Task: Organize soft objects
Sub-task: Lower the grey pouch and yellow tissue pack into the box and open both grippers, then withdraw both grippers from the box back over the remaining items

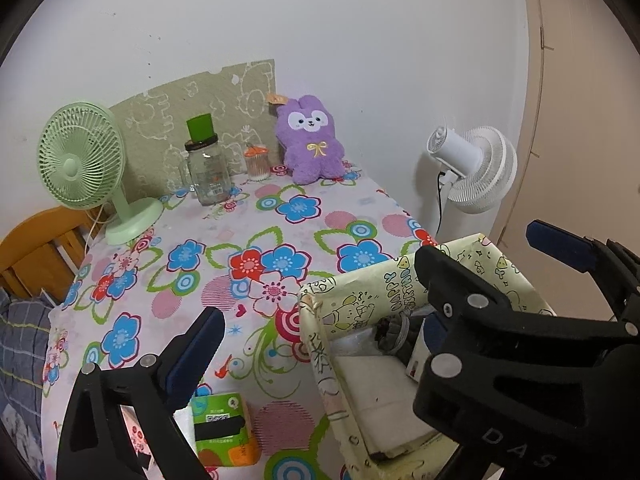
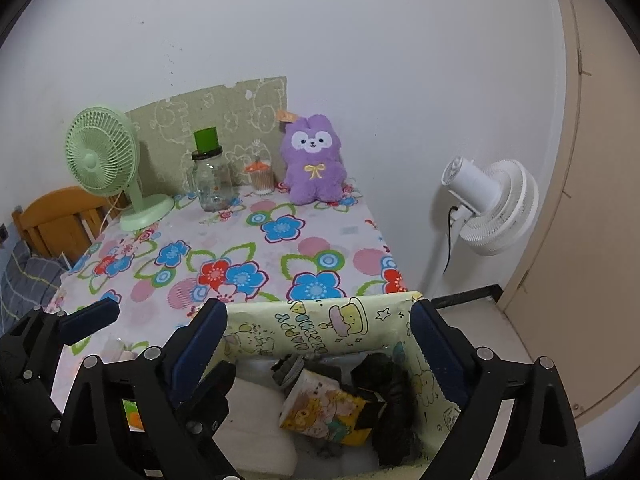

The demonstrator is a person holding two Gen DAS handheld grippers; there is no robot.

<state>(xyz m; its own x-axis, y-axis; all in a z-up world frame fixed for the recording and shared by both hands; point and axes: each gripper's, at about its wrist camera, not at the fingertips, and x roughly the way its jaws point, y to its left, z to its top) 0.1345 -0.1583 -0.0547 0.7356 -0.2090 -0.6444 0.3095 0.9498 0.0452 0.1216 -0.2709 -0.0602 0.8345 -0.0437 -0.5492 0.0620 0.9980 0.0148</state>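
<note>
A purple plush bunny (image 1: 310, 140) (image 2: 314, 160) sits upright against the wall at the back of the flowered table. A box lined with yellow birthday paper (image 1: 360, 300) (image 2: 320, 328) stands at the table's near right. Inside lie a white folded cloth (image 2: 256, 420), a yellow cartoon pack (image 2: 324, 408) and a black fuzzy item (image 2: 392, 392). My right gripper (image 2: 318, 320) (image 1: 484, 248) hangs open over the box, nothing between its pads. My left gripper (image 1: 324, 328) (image 2: 160, 344) is open across the box's left wall, its right finger mostly hidden behind the right gripper.
A green-and-orange tissue pack (image 1: 224, 432) lies on the table by the left finger. At the back stand a green desk fan (image 1: 80, 156), a glass jar with a green lid (image 1: 206, 168) and a small swab holder (image 1: 256, 164). A white floor fan (image 2: 492, 208) stands to the right.
</note>
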